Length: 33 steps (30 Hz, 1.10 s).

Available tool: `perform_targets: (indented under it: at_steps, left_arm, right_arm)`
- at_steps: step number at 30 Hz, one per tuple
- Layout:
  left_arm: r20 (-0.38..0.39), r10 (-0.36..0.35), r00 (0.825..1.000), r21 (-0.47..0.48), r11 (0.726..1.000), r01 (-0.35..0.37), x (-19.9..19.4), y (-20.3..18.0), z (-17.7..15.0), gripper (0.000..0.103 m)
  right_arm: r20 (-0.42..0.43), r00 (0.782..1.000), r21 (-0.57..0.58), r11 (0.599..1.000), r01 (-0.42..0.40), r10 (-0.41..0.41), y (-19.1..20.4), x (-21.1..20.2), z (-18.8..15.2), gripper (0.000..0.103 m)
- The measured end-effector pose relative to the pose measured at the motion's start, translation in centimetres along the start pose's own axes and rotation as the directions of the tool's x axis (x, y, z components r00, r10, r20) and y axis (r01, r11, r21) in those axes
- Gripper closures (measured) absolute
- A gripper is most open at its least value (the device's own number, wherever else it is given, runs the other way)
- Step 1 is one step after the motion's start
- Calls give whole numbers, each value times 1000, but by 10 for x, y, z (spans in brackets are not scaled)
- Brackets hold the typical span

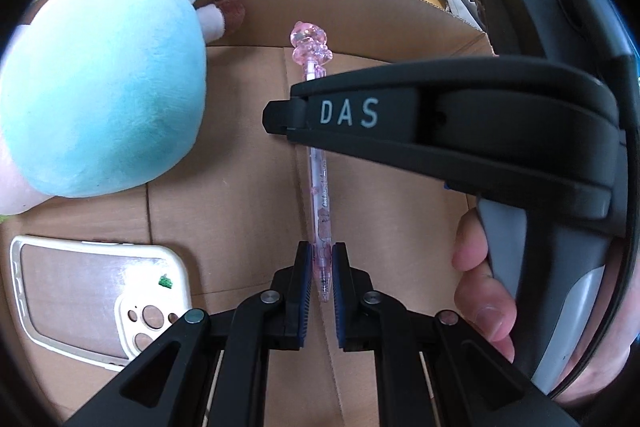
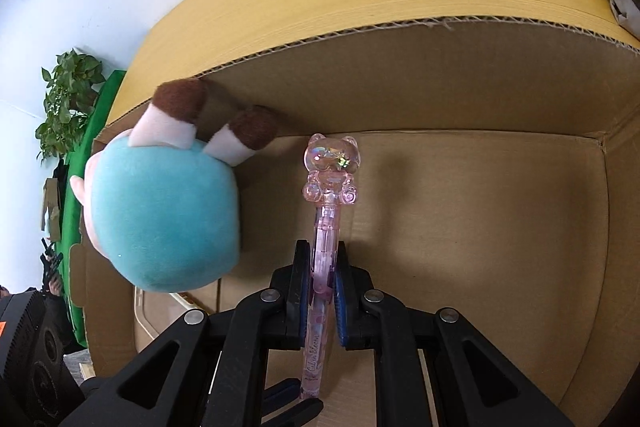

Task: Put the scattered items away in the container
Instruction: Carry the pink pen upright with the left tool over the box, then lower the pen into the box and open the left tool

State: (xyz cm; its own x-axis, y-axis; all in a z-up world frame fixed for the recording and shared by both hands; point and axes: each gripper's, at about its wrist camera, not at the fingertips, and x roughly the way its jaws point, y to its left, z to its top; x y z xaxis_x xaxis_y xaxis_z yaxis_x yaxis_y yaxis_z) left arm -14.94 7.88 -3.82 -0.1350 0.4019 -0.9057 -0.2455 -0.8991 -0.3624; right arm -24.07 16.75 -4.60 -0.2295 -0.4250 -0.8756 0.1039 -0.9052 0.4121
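Two wrist cameras, both looking down into the cardboard box [image 2: 500, 99]

Each sits close above its own fingers, facing 12 o'clock; both share the pink pen [image 1: 320, 195] and plush toy [image 2: 164, 215].

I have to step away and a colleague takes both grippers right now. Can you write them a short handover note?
Left gripper: jaws closed on the tip end of the pink pen.
Right gripper: jaws closed on the same pen nearer its bear-shaped top; it appears in the left view crossing over the pen.
The pen is over the floor of the cardboard box; contact cannot be judged.
Done: blue plush toy and clear phone case are in the box.
Left: probably release the pen inside. Items outside the box are not visible.
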Motion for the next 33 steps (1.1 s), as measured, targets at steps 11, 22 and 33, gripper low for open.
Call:
perform_targets:
  at_steps: [11,22,33]
  left_arm:
    - [-12,10,1000,1,1000,-10,6,10,-3,94]
    - [19,8,1000,-5,1000,-8,0,22,-11,83]
    - [56,14,998,15,1000,-15,-16,28,-23,67]
  right_arm:
    - [10,1000,-23,1000,3,-2,-1,4,-3,92]
    - [11,1000,-39,999,-18,18,-6,-2,-4,92]
    - [60,998,-32,999,-1,3,-14,-23,-7,77]
